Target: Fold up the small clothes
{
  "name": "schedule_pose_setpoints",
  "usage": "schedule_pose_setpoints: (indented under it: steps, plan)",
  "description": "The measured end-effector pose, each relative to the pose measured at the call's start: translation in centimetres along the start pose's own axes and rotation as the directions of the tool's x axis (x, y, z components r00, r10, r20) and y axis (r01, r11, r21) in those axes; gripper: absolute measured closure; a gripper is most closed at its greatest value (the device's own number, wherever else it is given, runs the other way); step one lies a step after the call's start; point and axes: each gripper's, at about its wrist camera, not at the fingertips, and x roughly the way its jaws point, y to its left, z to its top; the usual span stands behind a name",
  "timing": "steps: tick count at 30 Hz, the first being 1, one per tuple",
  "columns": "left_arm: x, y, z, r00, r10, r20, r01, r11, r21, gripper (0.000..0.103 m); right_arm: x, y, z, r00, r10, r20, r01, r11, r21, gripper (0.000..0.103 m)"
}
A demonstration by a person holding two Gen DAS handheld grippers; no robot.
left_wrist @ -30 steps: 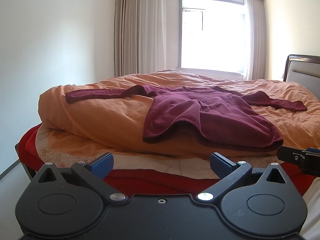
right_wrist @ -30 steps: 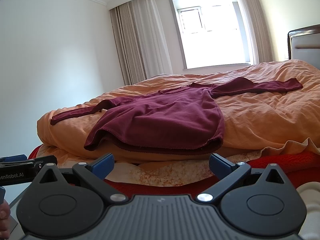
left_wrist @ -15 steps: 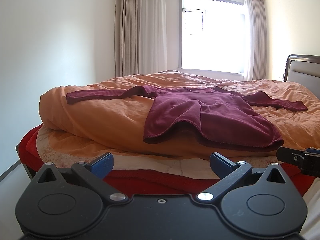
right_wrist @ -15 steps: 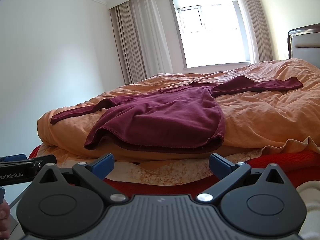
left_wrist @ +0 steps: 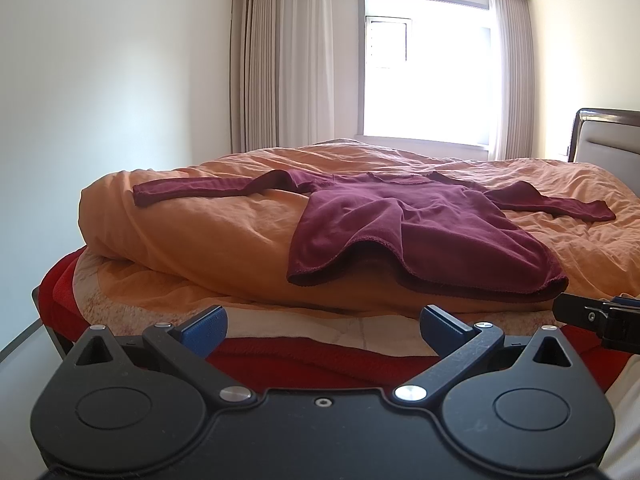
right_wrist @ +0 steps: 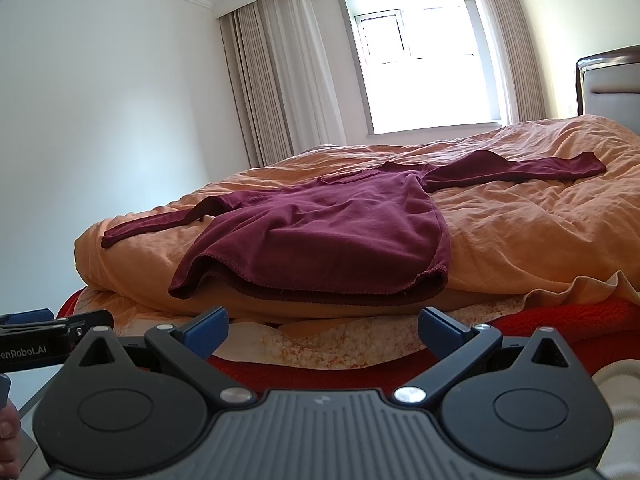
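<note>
left gripper (left_wrist: 322, 326), right gripper (right_wrist: 323, 326) spread wide, empty, short of maroon shirt (left_wrist: 404, 232).

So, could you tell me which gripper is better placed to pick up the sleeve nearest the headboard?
Right gripper: open, it sits on that side of the maroon long-sleeved top; the open left gripper faces the opposite sleeve.

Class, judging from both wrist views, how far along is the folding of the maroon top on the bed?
Done: the top lies spread on the quilt, sleeves out. In hand: nothing; the left gripper and right gripper are open, short of the hem. Left: every fold.
</note>
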Motion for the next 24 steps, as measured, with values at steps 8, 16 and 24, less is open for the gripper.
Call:
schedule_pose_setpoints:
  steps: [8, 16, 24]
  plan:
    - [-0.04, -0.02, -0.02, 1.0, 0.0, 0.0, 0.0, 1.0, 0.0, 0.001, 0.02, 0.0, 0.02, 1.0, 0.0, -0.001, 0.0, 1.0, 0.0, 0.0]
    - [-0.05, 0.03, -0.04, 1.0, 0.001, -0.001, -0.001, 1.0, 0.001, 0.001, 0.16, -0.03, -0.08, 1.0, 0.0, -0.003, 0.0, 1.0, 0.001, 0.0]
    - [-0.05, 0.12, -0.05, 1.0, 0.0, -0.003, 0.0, 1.0, 0.0, 0.001, 0.02, 0.02, -0.26, 1.0, 0.0, -0.008, 0.0, 1.0, 0.005, 0.0]
